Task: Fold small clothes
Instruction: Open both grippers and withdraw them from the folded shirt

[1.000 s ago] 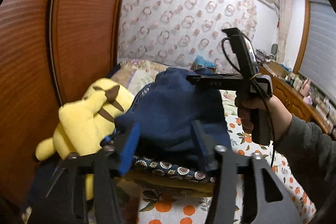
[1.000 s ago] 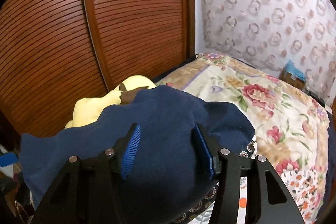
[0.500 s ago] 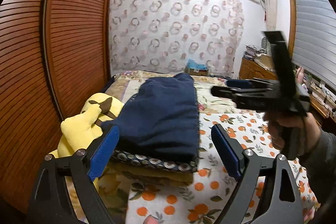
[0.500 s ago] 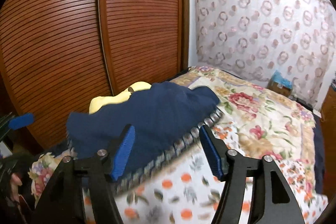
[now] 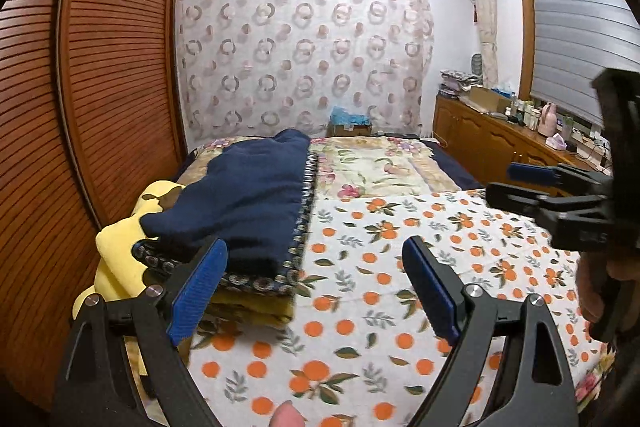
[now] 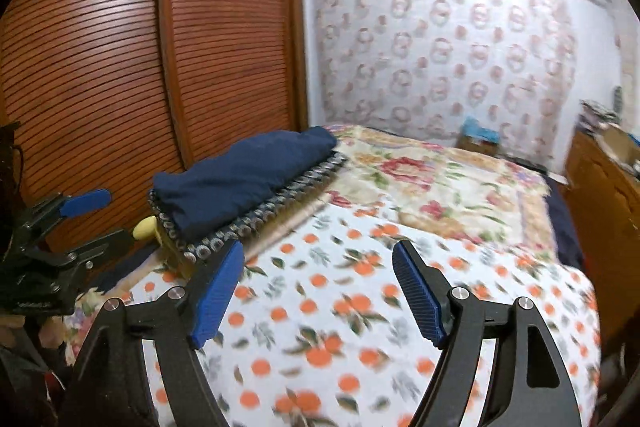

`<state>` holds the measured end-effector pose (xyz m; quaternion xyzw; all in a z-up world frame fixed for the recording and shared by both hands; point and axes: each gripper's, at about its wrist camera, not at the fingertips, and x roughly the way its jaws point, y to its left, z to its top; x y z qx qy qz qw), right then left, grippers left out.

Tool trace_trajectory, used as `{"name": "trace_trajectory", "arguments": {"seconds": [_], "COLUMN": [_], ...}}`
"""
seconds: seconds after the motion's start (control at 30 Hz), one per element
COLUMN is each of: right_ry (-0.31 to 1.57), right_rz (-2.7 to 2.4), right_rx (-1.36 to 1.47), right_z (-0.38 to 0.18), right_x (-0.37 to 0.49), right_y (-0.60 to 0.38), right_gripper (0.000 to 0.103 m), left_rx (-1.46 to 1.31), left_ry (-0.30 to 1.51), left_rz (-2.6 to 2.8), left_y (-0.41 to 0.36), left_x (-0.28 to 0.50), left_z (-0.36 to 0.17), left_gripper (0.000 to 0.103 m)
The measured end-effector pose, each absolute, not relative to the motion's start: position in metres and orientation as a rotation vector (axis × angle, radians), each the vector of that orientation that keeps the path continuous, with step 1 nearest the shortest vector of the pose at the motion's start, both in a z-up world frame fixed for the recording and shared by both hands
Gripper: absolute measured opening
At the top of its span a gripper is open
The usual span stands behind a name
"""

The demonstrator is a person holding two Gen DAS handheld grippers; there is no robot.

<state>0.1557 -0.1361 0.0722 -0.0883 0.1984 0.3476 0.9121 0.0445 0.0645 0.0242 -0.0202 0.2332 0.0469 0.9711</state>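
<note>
Navy folded garment point(image 5: 244, 199) is seen ahead-left of the spread, empty left gripper point(image 5: 316, 291), nearer than the opening, empty right gripper point(image 6: 318, 291).

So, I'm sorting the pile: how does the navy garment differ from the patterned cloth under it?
The navy garment is plain and lies on top; the patterned cloth beneath shows only a ring-printed edge. The navy garment looks bulkier, the patterned cloth flatter. Both are folded and stacked on the bed.

Bed point(image 5: 400, 163) covered near side by white orange-print sheet point(image 5: 380, 267), floral quilt point(image 5: 372, 167) at 12 o'clock. At 10 o'clock: folded clothes stack, navy garment point(image 5: 240, 195) on top, yellow plush point(image 5: 116, 247) beside it at bed edge.
</note>
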Motion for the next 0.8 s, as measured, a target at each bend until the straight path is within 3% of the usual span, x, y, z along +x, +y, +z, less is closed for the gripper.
{"name": "trace_trajectory", "arguments": {"seconds": [0.4, 0.8], "right_ry": [0.354, 0.288], "right_rz": [0.511, 0.395], "right_rx": [-0.121, -0.059], "right_z": [0.085, 0.103], "right_x": [0.067, 0.016], "right_y": [-0.199, -0.198], "right_gripper": [0.083, 0.083], "left_rx": [-0.017, 0.003], "left_ry": [0.463, 0.400], "left_rz": [-0.019, -0.054], "left_y": [-0.003, -0.042], "left_x": [0.040, 0.028], "left_z": [0.038, 0.081], "left_gripper": [0.090, 0.090]}}
